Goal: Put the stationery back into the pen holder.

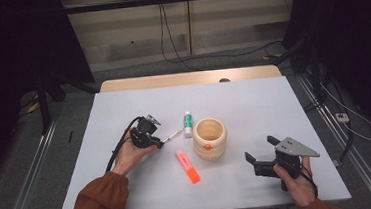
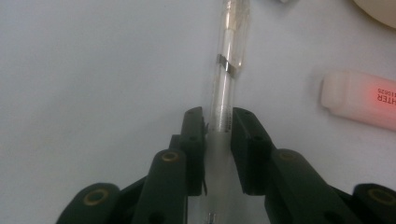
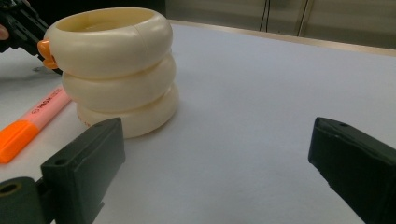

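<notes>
The left claw (image 1: 162,142) sits low over the white desk (image 1: 253,104), held in the person's left hand (image 1: 130,156), and points toward the cream holder. In the left gripper view its 2 black jaws stand on either side of a clear pen (image 2: 223,100) that lies flat on the desk; the jaws have closed almost onto the barrel, but a sliver of gap shows on at least 1 side, so I cannot tell whether the pads already press on it. The pen runs straight away from the claw, with a thin metal band partway along its barrel. In the high view its far end lies just short of the green-and-white glue stick (image 1: 188,123).

The orange highlighter (image 1: 188,166) lies flat on the desk, just to the right of the left claw and in front of the cream ringed pen holder (image 1: 209,138), near it but apart. The holder stands upright, built of 3 stacked rings with a small orange mark on its side, and the glue stick lies just beside it on its left.

The right claw (image 1: 260,153) rests near the desk's near right edge in the person's right hand (image 1: 296,181), well apart from the holder. Its 2 jaws stand wide apart with nothing between them, pointing toward the holder
</notes>
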{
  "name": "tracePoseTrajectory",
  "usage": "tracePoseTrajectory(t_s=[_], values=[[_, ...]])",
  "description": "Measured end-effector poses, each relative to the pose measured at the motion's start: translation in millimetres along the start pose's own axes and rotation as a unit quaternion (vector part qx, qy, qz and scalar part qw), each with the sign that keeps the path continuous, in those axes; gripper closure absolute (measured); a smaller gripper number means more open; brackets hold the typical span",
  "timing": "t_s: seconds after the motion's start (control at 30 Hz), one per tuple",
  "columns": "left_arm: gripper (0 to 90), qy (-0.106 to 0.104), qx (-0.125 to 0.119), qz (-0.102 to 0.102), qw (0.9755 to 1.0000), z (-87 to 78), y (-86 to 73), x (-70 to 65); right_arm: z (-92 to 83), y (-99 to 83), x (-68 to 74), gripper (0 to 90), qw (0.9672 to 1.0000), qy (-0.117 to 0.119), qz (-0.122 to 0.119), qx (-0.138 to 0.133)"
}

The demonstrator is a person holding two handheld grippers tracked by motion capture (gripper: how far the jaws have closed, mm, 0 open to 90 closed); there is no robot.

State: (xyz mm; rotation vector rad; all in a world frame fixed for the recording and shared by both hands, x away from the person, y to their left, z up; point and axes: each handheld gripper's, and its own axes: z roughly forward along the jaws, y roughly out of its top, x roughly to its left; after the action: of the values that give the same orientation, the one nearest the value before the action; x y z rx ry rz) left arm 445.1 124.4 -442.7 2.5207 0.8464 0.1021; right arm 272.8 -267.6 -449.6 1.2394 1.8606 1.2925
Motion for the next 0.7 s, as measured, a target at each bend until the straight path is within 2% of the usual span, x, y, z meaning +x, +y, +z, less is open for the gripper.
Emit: tracePoseTrajectory(t_s=[0.17, 0.37, 0.57, 0.7], values=[[79.6, -0.003, 0.006, -0.007, 1.0000, 0.2, 1.6, 0.5, 0.0, 0.0, 0.3, 3.5, 1.0000, 0.001, -0.002, 0.000], [79.9, -0.007, 0.005, -0.011, 0.9999, -0.3, 1.0, 1.5, -0.2, 0.0, 0.0, 3.5, 1.0000, 0.001, 0.000, 0.000], [79.9, -0.021, -0.005, -0.024, 0.9995, -1.7, -1.1, 5.4, 0.1, -0.1, 0.0, 3.5, 1.0000, 0.000, 0.001, 0.000], [79.9, -0.029, -0.015, -0.026, 0.9991, -5.7, -1.2, 6.3, -0.2, 0.0, 0.0, 3.5, 1.0000, 0.001, 0.001, 0.000]])
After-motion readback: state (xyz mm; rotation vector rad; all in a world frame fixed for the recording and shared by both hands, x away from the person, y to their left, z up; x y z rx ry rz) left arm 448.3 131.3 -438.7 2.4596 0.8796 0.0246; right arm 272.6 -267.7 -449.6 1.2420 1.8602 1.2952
